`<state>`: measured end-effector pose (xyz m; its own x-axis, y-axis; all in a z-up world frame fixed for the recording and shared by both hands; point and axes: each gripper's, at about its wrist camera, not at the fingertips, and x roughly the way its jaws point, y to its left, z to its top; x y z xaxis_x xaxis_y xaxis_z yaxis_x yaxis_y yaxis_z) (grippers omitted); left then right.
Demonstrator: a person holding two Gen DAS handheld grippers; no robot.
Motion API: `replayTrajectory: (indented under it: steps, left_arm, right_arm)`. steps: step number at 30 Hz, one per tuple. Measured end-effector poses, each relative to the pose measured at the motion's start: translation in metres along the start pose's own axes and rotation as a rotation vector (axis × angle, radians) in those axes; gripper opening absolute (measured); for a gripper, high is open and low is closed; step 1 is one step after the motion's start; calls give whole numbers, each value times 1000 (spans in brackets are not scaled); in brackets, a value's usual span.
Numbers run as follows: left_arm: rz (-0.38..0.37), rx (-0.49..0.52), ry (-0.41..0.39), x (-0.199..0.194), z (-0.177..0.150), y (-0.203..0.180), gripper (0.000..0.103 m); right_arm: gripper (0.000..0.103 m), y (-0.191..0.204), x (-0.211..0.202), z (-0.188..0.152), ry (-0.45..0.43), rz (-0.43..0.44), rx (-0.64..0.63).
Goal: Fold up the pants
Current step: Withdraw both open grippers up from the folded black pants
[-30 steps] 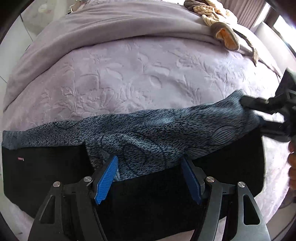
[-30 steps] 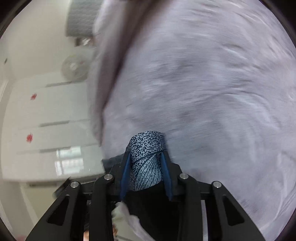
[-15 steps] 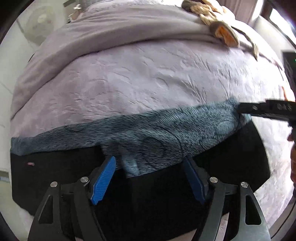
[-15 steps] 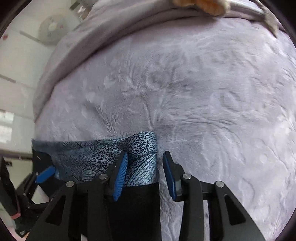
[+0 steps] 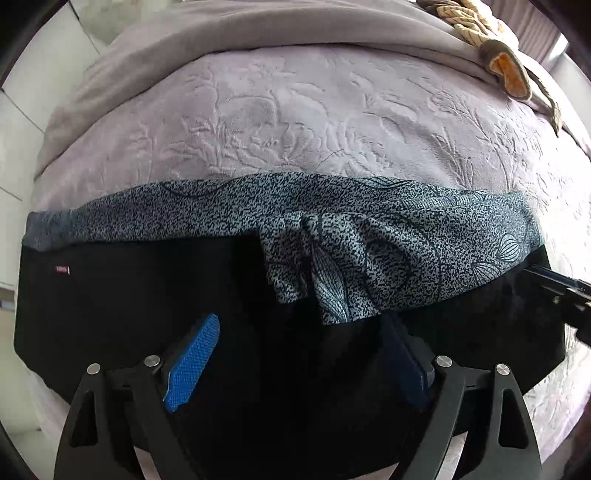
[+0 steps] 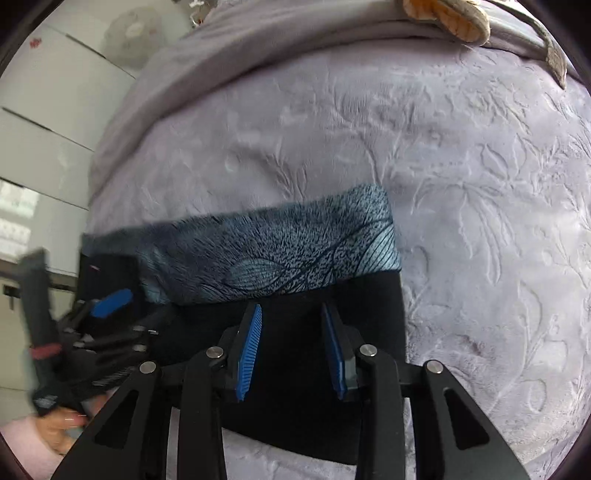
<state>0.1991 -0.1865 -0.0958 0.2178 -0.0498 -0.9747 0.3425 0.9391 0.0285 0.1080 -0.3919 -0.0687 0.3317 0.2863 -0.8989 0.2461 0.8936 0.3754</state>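
Observation:
The pants (image 5: 369, 229) lie folded on the lilac bedspread (image 5: 280, 122): a blue-grey leaf-print band at the far side, black fabric (image 5: 147, 295) nearer me. The print part is bunched in the middle. My left gripper (image 5: 299, 354) is open just above the black fabric, holding nothing. In the right wrist view the pants (image 6: 295, 251) show with their right edge lying flat; my right gripper (image 6: 291, 347) is open above the black part, empty. The left gripper (image 6: 110, 299) shows blurred at the left there, and the right gripper's tip (image 5: 554, 284) shows at the right of the left wrist view.
A rumpled lilac blanket (image 5: 258, 33) lies along the far side of the bed. A brown and orange garment (image 5: 506, 70) sits at the far right on it, and also shows in the right wrist view (image 6: 450, 18). White cupboards (image 6: 44, 122) stand left of the bed.
My right gripper let go of the print corner and drew back, open; the corner now lies flat on the bed. My left gripper stayed open and pulled back a little.

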Motion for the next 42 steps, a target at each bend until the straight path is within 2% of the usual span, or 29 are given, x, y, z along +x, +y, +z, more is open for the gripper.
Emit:
replayTrajectory:
  steps: [5,12,17,19,22,27,32,35,42]
  left_arm:
    - [12,-5,7,-3,-5,-2,89]
    - [34,-10,28,-15,-16,-2,89]
    - [52,-1,41,-33,-33,-3,89]
    - [50,5,48,-41,-39,0,89]
    - [56,21,54,-58,-54,-4,89]
    - [66,42,53,-95,-75,-8,89]
    - [58,18,58,-118,-90,-24,89]
    - [54,-9,50,-125,-97,-30,89]
    - [99,-84,52,-138,-121,-39,89]
  right_arm:
    - [37,9,3,-4,0,-39,-9]
    - [37,22,-6,-21,47,-71,-65]
    - [38,25,-20,-32,47,-75,-66]
    - [41,25,-19,-37,72,-70,-67]
    - [41,22,-14,-41,109,-76,-66]
    - [42,28,-32,-45,119,-64,-59]
    - [54,34,-58,-60,122,-46,-86]
    - [56,35,-68,-70,131,-46,-98]
    - [59,31,-73,-91,186,-49,-148]
